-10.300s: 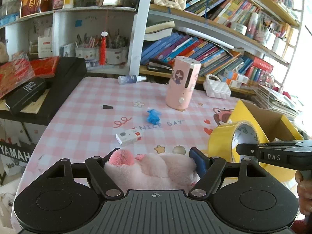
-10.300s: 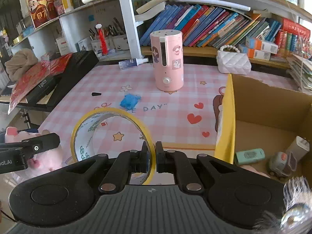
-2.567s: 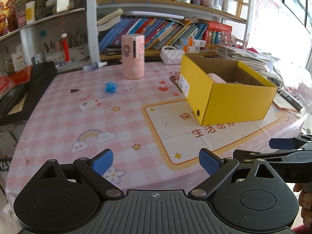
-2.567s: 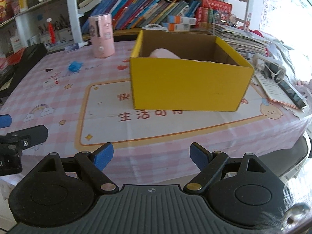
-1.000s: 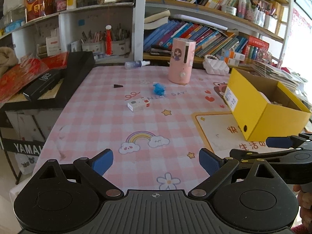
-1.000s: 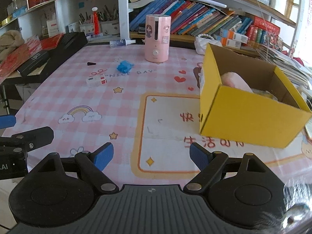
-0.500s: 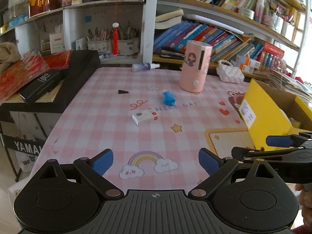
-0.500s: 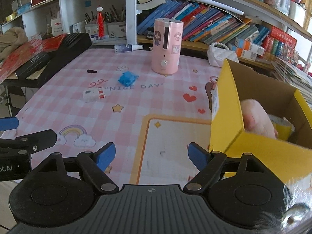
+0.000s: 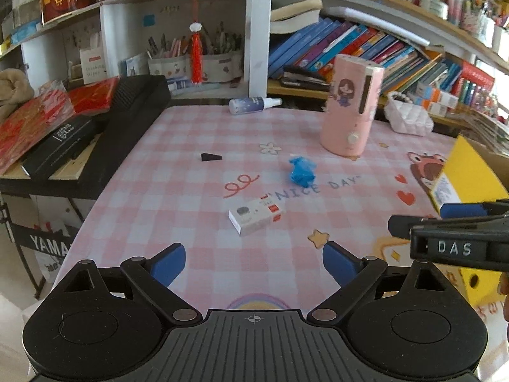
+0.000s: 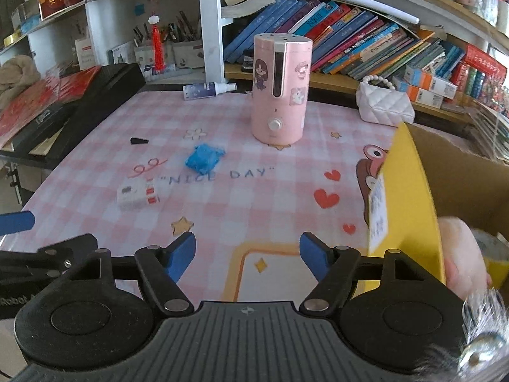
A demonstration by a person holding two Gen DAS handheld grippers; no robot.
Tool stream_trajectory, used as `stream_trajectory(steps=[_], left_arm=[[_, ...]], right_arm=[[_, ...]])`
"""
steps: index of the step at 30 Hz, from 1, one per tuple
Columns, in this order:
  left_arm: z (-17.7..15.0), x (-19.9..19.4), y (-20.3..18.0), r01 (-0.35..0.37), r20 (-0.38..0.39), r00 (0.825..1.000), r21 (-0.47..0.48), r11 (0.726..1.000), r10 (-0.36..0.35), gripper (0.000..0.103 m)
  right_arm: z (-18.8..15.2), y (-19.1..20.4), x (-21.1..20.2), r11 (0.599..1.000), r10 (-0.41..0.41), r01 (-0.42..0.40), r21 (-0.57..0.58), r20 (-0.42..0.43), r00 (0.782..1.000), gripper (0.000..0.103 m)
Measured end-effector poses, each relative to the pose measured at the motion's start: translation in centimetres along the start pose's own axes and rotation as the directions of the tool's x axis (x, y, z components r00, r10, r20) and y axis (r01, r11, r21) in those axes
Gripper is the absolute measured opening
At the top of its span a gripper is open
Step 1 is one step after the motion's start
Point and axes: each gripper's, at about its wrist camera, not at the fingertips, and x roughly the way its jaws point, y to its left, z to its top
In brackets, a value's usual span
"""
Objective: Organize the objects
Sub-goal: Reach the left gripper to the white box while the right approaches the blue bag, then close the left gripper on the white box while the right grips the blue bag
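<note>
Both grippers hang over the near edge of a table w/ a pink-and-white checked cloth [image 9: 178, 197], printed w/ hearts, stars, a rainbow and "NICE DAY". Left gripper [image 9: 254, 262] has its blue-padded jaws wide apart, nothing btwn them; right gripper [image 10: 248, 254] likewise, jaws apart and empty, and it shows at the right edge of the left wrist view as a black bar marked "DAS". On the cloth, mid-table: a small white box w/ a red label [image 9: 255, 215] lies flat, just ahead of the left gripper; a crumpled blue item [image 9: 301, 172] sits farther back and slightly right, near the lettering; a small black wedge [image 9: 211, 157] lies apart to the far left. A pink cylindrical appliance w/ cartoon stickers and a knob [image 10: 280, 87] stands upright beyond the blue item. A spray bottle [image 10: 208, 89] lies on its side at the far edge, and a white quilted purse w/ a bead handle [image 10: 383, 103] sits at the far right. Yellow cardboard box [image 10: 410, 197] stands at the right, open-topped, brown inside; a pink plush thing [image 10: 461, 254] shows inside at its near end, w/ a tape roll [image 10: 491, 251] beside it, partly hidden. Left of the table, a black keyboard-like case [image 9: 127, 117] runs along the edge, w/ red packets [image 9: 35, 117] and a black box stacked beyond. Back wall is white shelving: leaning rows of books [image 10: 350, 41], pen pots, a red tassel [image 9: 196, 57] hanging from the shelf, a figurine box up top left.
</note>
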Motion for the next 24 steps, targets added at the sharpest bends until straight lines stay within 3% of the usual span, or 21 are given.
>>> stream_trajectory(steps=[16, 19, 21, 22, 24], left_arm=[[2.4, 10.1, -1.6, -0.101, -0.097, 0.991, -0.054, 0.993, 0.096, 0.089], [2.2, 10.7, -1.7, -0.123, -0.094, 0.988, -0.047, 0.991, 0.119, 0.082], [2.2, 10.6, -1.7, -0.116, -0.081, 0.990, -0.042, 0.992, 0.112, 0.070], [2.3, 10.5, -1.6, -0.109, -0.071, 0.992, -0.035, 0.993, 0.107, 0.059], [2.4, 10.3, -1.2, -0.094, -0.081, 0.993, -0.039, 0.995, 0.091, 0.059]], right_arm=[[7.4, -1.1, 6.8, 1.000, 0.015, -0.016, 0.022, 0.029, 0.999, 0.071], [7.8, -1.1, 7.7, 0.999, 0.026, -0.026, 0.025, 0.015, 1.000, 0.072], [8.0, -0.9, 8.3, 0.999, 0.039, -0.039, 0.019, 0.006, 0.999, 0.073], [8.0, -0.8, 8.6, 0.999, 0.046, -0.046, 0.014, 0.002, 0.999, 0.076], [8.1, -0.4, 9.2, 0.998, 0.064, -0.064, 0.003, -0.008, 0.998, 0.079]])
